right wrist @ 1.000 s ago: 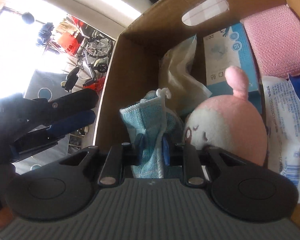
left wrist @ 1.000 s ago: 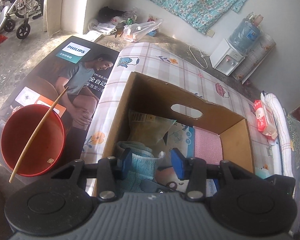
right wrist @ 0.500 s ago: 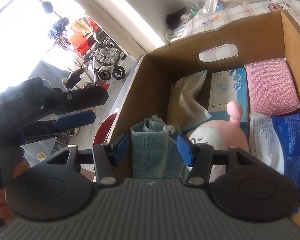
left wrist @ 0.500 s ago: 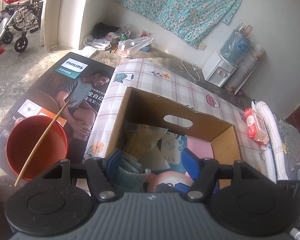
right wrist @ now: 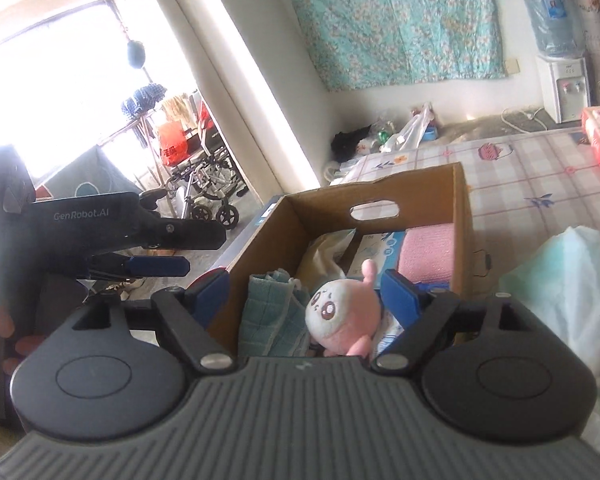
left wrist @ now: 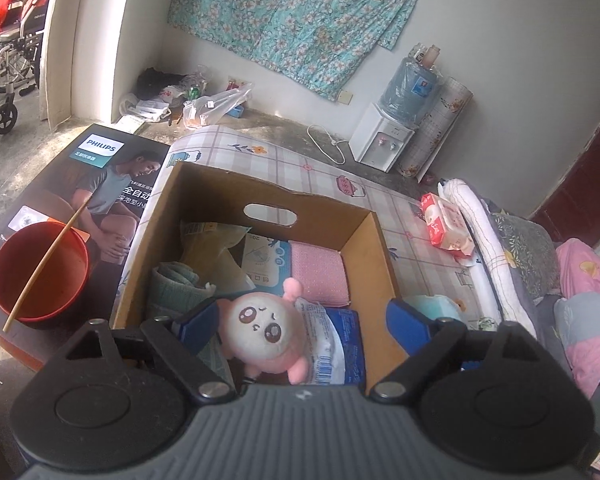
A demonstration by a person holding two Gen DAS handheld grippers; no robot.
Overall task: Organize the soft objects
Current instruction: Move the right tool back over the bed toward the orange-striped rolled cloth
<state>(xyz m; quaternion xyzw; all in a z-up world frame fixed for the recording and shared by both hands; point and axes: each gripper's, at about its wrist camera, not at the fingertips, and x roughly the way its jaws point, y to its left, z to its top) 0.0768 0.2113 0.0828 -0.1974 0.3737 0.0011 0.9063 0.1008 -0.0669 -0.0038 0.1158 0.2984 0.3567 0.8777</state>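
The cardboard box (left wrist: 364, 248) stands on the checked mat (left wrist: 340, 178). Inside it, at the near side, lies the pink plush toy (left wrist: 266, 330), with the teal towel (left wrist: 172, 284) just to its left and the pink cloth (left wrist: 318, 272) at the far right. The left gripper (left wrist: 300, 326) and the right gripper (right wrist: 306, 294) both hang above the box with fingers wide apart, holding nothing.
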